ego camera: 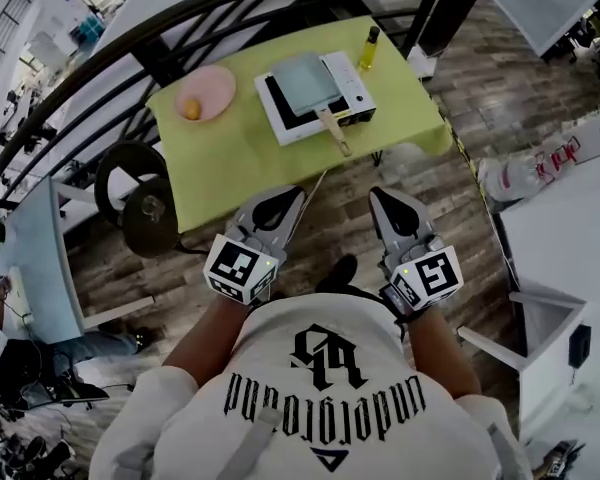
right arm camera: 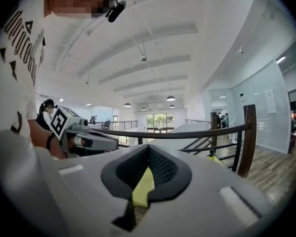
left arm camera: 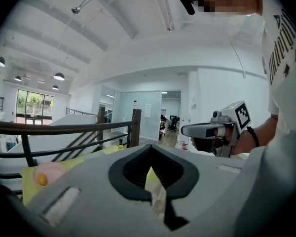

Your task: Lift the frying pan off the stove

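Note:
A square grey frying pan [ego camera: 306, 81] with a wooden handle [ego camera: 334, 130] sits on a white and black portable stove [ego camera: 352, 96] on the green table [ego camera: 240, 158]. The handle points toward me. My left gripper [ego camera: 286, 198] and right gripper [ego camera: 385, 198] hang side by side over the floor, just short of the table's near edge. Both are shut with nothing between the jaws. In the left gripper view the left gripper [left arm camera: 150, 151] is shut, with the right gripper [left arm camera: 213, 130] beside it. The right gripper view shows the right gripper [right arm camera: 149, 151] shut too, and the left gripper [right arm camera: 85, 138] alongside.
A pink plate [ego camera: 205, 93] with a small yellow item and a yellow bottle [ego camera: 368, 48] also stand on the table. A black railing [ego camera: 130, 43] curves behind it. Black round stools [ego camera: 140, 203] stand at the left, a white table [ego camera: 570, 228] and a plastic bag [ego camera: 535, 163] at the right.

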`<state>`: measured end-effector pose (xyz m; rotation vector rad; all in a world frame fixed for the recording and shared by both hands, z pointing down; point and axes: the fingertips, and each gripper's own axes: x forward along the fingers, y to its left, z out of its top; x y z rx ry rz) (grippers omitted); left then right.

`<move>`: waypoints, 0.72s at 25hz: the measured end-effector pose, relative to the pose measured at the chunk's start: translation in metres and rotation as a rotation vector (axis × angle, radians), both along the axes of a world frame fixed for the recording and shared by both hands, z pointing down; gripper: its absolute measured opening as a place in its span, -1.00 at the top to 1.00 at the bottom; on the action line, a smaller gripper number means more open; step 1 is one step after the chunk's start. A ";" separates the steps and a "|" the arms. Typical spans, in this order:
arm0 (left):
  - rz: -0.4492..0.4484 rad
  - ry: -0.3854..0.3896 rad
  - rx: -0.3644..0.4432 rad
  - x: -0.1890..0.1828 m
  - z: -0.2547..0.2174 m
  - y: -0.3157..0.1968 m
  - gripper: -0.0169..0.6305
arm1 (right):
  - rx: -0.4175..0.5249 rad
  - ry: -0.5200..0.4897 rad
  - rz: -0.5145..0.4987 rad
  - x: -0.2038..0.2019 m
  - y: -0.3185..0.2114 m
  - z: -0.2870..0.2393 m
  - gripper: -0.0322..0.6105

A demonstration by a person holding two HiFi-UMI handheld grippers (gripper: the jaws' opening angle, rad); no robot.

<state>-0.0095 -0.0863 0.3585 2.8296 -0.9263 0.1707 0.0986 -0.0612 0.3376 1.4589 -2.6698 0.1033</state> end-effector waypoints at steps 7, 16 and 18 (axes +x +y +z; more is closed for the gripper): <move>-0.074 -0.031 -0.037 0.054 0.019 -0.031 0.93 | -0.023 -0.019 -0.079 0.059 -0.034 0.012 0.89; -0.115 -0.026 -0.105 0.091 0.040 -0.047 0.93 | -0.088 -0.040 -0.149 0.094 -0.053 0.034 0.89; -0.121 -0.024 -0.107 0.094 0.042 -0.052 0.93 | -0.106 -0.044 -0.160 0.096 -0.057 0.040 0.89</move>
